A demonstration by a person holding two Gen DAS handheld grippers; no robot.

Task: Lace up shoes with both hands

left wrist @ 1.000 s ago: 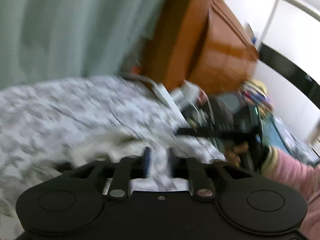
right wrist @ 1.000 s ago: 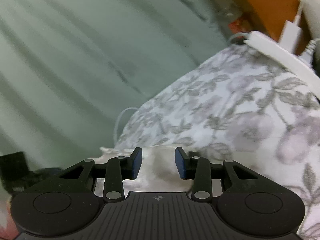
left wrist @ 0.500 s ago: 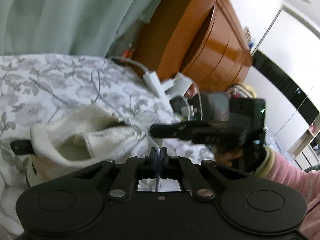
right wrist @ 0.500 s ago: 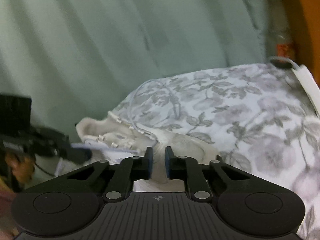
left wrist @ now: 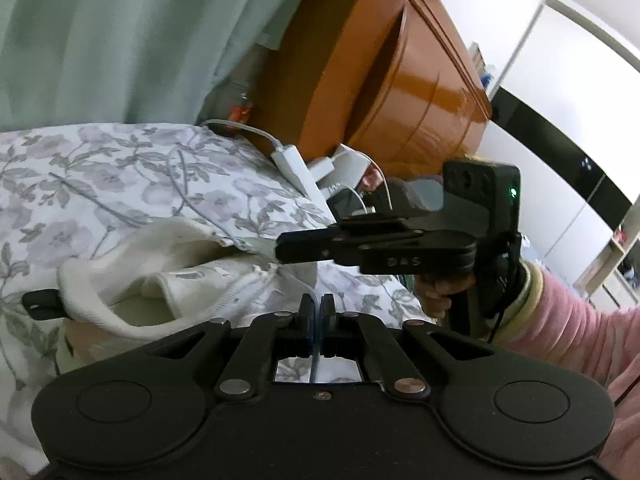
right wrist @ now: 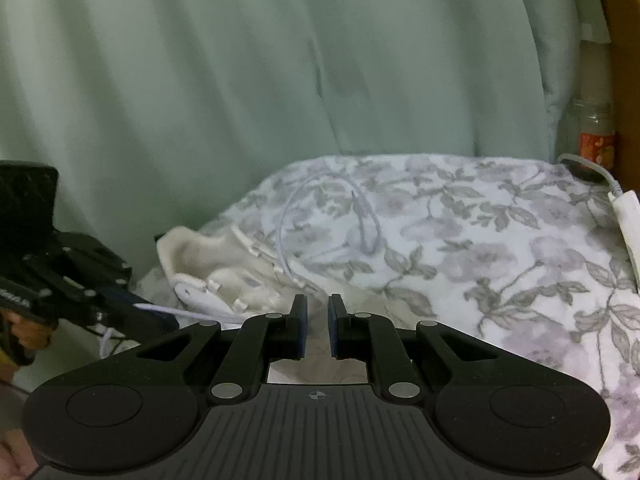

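A cream shoe (left wrist: pixel 132 280) lies on the bed with its opening toward me; it also shows in the right wrist view (right wrist: pixel 208 264). My left gripper (left wrist: pixel 317 312) is shut on a thin white lace (left wrist: pixel 296 284) that runs up to the shoe's eyelets. From the right wrist view, the left gripper (right wrist: pixel 168 318) holds that lace (right wrist: pixel 192 313) taut. My right gripper (left wrist: pixel 282 249) hovers over the shoe's eyelet edge. Its jaws (right wrist: pixel 318 312) stand a narrow gap apart, and nothing shows between them. A loose lace loop (right wrist: pixel 288 216) lies on the sheet behind.
The shoe rests on a floral bedsheet (left wrist: pixel 100 168) before a green curtain (left wrist: pixel 120 40). A wooden cabinet (left wrist: pixel 380 80) stands right of the bed, with a white power strip (left wrist: pixel 296 168) and chargers at its foot. A jar (right wrist: pixel 596 140) sits by the curtain. A pink sleeve (left wrist: pixel 560 320) holds the right gripper.
A second ago both pairs of jaws stood apart. The left jaws have closed on the lace and the right jaws have narrowed. The right gripper rolled level and shifted; the left stayed put.
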